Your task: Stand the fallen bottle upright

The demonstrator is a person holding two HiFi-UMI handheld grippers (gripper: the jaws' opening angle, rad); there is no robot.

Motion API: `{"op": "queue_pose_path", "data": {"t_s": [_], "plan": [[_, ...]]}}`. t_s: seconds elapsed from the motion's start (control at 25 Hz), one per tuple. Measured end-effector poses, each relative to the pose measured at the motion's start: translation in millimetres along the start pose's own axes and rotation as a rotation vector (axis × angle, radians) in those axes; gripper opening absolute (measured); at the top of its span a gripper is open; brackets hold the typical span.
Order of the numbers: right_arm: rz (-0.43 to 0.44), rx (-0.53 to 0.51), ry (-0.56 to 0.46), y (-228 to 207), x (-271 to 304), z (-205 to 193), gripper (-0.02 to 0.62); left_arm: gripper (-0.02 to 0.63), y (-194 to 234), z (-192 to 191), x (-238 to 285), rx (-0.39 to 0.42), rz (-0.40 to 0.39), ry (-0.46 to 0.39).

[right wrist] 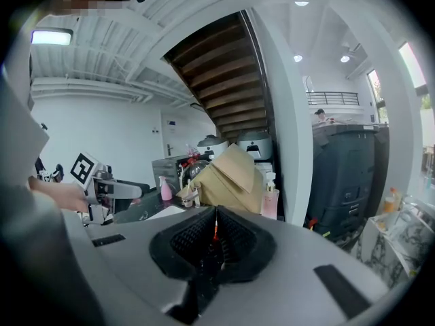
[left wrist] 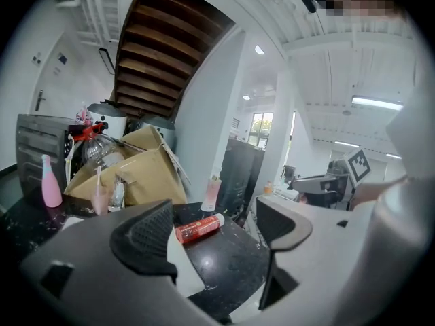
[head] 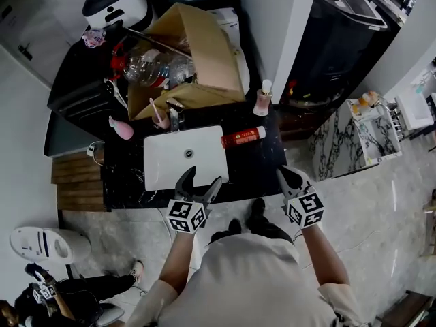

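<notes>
A red bottle with a white cap (head: 242, 137) lies on its side on the black counter (head: 262, 162), just right of the white sink (head: 160, 172). My left gripper (head: 202, 178) is open over the sink's front edge, short of the bottle and holding nothing. In the left gripper view the bottle (left wrist: 199, 228) lies beyond the spread jaws of the left gripper (left wrist: 214, 233). My right gripper (head: 289, 177) is shut at the counter's front right corner, in front of the bottle. In the right gripper view, the right gripper (right wrist: 215, 236) has its pads pressed together, empty.
A pink pump bottle (head: 262, 101) stands upright behind the red bottle. An open cardboard box (head: 197, 53) with plastic bottles fills the back of the counter. A pink spray bottle (head: 121, 128) and a tap (head: 174, 119) stand behind the sink. A white pillar (head: 276, 19) rises at the back right.
</notes>
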State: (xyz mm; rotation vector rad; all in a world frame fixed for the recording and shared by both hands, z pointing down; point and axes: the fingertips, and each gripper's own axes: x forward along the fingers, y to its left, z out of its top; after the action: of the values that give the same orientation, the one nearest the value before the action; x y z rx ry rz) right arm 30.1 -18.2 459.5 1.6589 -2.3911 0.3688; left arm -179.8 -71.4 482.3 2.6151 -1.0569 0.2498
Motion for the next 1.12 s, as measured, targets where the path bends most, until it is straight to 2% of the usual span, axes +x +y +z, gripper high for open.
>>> {"op": "queue_pose_path", "data": {"t_s": [0.56, 1.12], "plan": [[0.113, 0.023, 0.029, -66.3, 57.5, 1.8, 0.032, 0.376, -3.1, 11.3, 74.1, 0.002, 0.051, 0.031], [0.197, 0.067, 0.081, -128.4, 100.0, -13.1, 0.032, 0.376, -2.6, -1.9, 158.3, 0.072, 0.048, 0.159]]}}
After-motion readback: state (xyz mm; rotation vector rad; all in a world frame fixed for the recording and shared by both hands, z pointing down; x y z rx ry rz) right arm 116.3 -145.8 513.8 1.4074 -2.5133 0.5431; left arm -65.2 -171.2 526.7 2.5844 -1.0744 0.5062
